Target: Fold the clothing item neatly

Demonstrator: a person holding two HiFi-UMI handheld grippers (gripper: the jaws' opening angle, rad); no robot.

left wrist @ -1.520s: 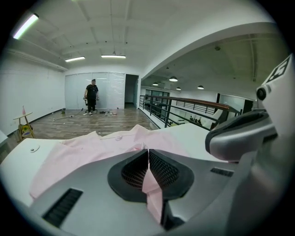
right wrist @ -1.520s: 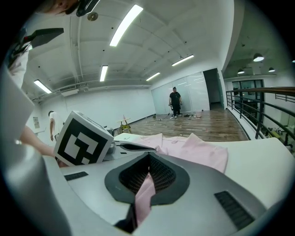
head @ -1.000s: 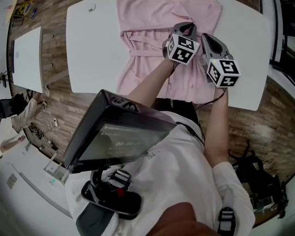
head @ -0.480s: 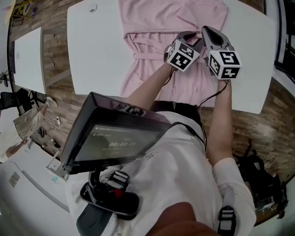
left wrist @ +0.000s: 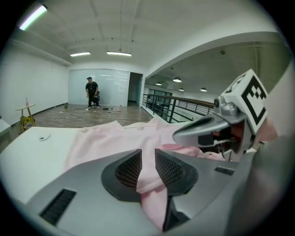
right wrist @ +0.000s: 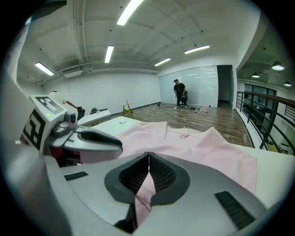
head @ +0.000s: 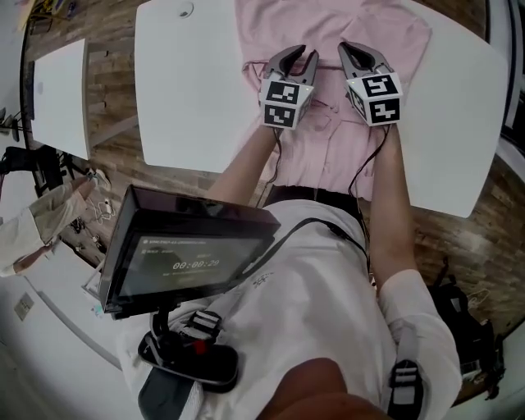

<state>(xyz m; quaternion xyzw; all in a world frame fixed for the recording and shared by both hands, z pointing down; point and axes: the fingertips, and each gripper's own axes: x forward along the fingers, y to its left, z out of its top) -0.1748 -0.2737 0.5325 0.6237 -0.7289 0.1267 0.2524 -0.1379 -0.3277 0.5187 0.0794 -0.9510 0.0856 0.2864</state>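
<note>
A small white desk is seen off the left side of the big white table, w/ a strip of wood floor btwn them. The pink shirt is spread over the table's middle, from the far edge to the near edge, w/ bare table left on both sides. The left gripper is held over the shirt, a bit left of the table's middle. Its jaws have just been opening & are now part way apart. A thick fold of the shirt is squeezed btwn them & hangs down behind the pads. The right gripper is held just beside it, a bit right of the table's middle, tips pointed at the table's far edge. Its jaws are pressed together on a thin fold of the shirt. A dark screen is carried at the person's chest, off the table's near edge.
</note>
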